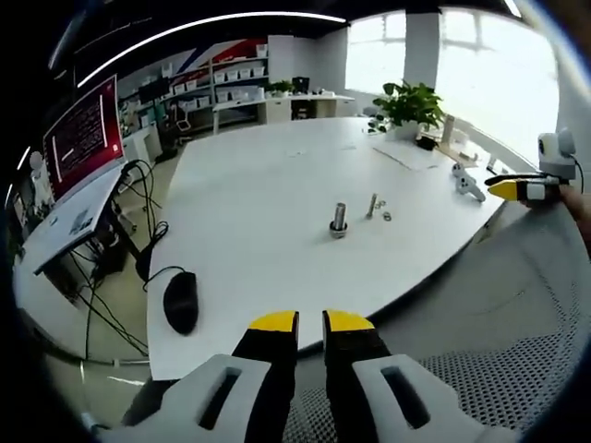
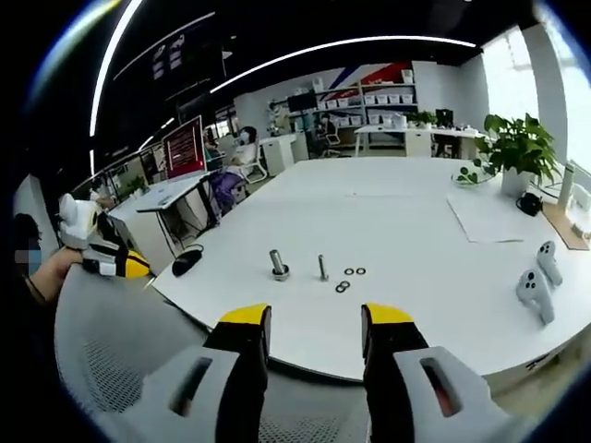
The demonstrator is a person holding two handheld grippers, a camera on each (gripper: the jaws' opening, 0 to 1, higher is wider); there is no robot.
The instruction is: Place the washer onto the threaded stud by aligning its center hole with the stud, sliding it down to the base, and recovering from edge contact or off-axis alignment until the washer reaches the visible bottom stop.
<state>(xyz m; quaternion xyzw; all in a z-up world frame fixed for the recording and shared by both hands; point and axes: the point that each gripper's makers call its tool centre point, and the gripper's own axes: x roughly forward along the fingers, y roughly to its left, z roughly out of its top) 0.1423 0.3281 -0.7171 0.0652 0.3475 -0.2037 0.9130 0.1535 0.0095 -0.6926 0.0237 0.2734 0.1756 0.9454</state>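
Left gripper (image 1: 310, 322) jaws nearly closed, empty; right gripper (image 2: 316, 317) jaws wide, empty. Ahead of right jaws on the table (image 2: 406, 240): one threaded stud (image 2: 322, 267), a nut-like base (image 2: 278, 265) beside it, three washers (image 2: 348, 278). Two controllers (image 2: 537, 281) off right, mouse (image 2: 187, 260) off left.

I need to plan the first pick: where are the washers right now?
In the right gripper view, the washers lie flat on the white table, just right of the thin stud, ahead of the open right gripper.

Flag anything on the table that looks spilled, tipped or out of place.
Nothing stands out. The threaded stud and a stubbier bolt stand upright, and the washers lie flat beside them on the white table.
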